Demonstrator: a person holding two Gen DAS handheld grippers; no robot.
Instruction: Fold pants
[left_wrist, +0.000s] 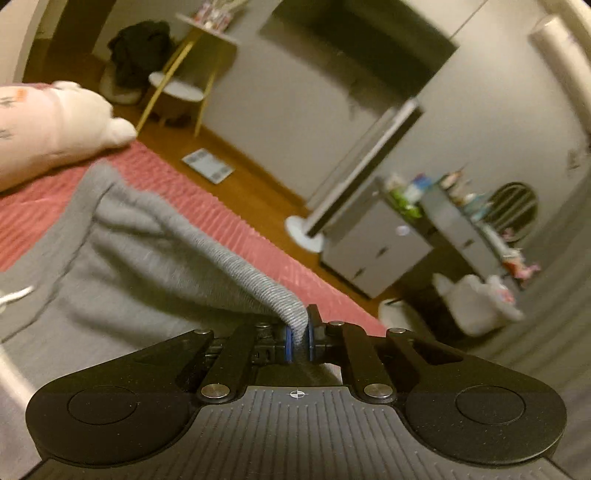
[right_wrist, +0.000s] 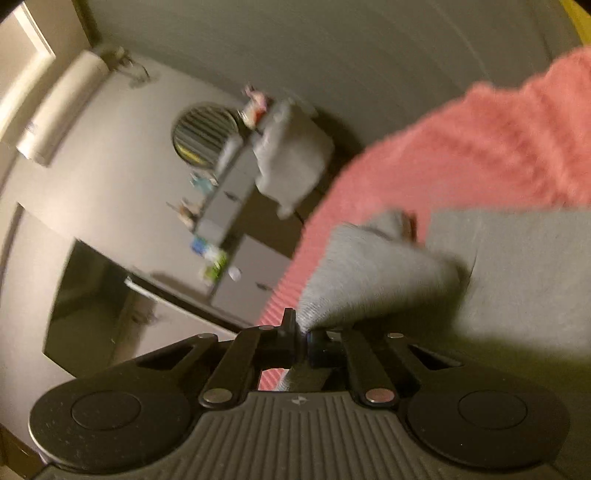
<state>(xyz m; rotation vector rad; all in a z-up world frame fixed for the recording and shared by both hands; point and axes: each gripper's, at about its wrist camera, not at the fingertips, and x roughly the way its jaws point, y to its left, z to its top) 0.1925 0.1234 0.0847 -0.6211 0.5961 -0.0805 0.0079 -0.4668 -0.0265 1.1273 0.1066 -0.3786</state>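
A dim bedroom with pale walls and a wooden floor (left_wrist: 236, 147) lies behind a bed (left_wrist: 229, 221) spread with a ribbed pinkish-red cover; both views are blurred. The grey pants (left_wrist: 147, 266) lie on that cover, part flat and part lifted into a tented fold towards each camera. The left claw (left_wrist: 300, 338) is clamped on a ribbed edge of the fabric, probably a cuff or waistband. The right claw (right_wrist: 302, 341) is pinched tight on another gathered corner of the same cloth, which fans out from its jaws.

The fabric looks like soft, thickish knit: light, limp, not fragile, likely to sag and drag between the two holds. The ribbed hems seem the firmest places to grip, and both claws appear to hold there. A white drawstring (left_wrist: 14, 295) trails at the left and could snag in a fold.

A pink plush toy (left_wrist: 55, 129) rests on the bed just beyond the pants and may crowd the folding space. Well apart stand a grey cabinet (left_wrist: 376, 251) cluttered on top, a small round side table (left_wrist: 177, 88), and a flat scale (left_wrist: 208, 165) on the floor.
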